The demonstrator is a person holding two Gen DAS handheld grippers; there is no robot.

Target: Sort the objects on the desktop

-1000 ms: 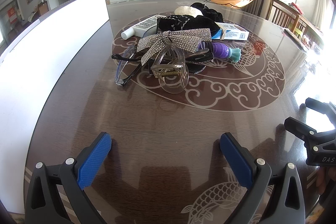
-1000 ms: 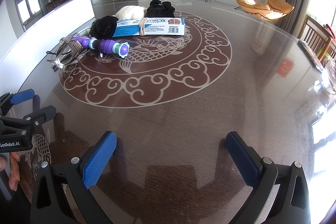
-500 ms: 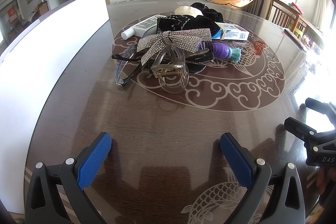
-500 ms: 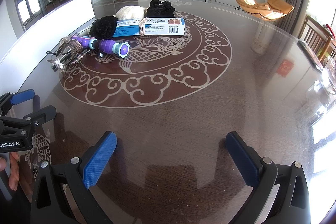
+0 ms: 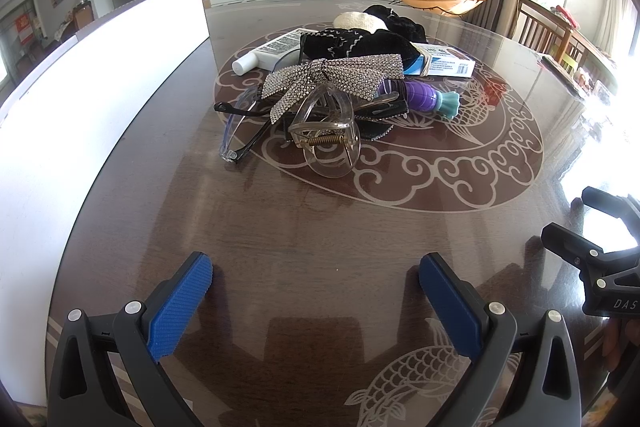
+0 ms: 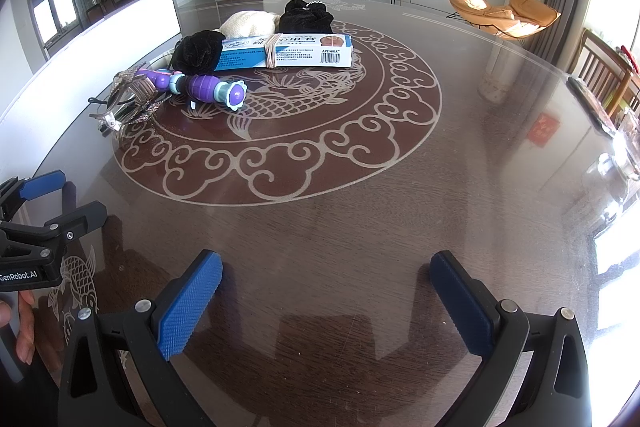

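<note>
A heap of small objects lies on the dark round table [image 5: 304,227]. Nearest me is a clear hair claw clip [image 5: 326,135], with glasses [image 5: 240,131] on its left and a rhinestone bow [image 5: 332,77] behind. A purple toy [image 5: 424,98] [image 6: 204,87], a blue-white box [image 6: 286,51] [image 5: 444,63], a white tube [image 5: 266,55] and black and cream fabric pieces [image 6: 304,17] lie further back. My left gripper [image 5: 316,279] is open over bare table short of the heap. The right gripper [image 6: 326,281] is open too, well to the right of the objects.
A long white board [image 5: 92,75] stands along the table's left side. The right gripper's body [image 5: 600,259] shows at the right edge of the left wrist view. Wooden chairs [image 5: 548,31] stand past the table's far right rim.
</note>
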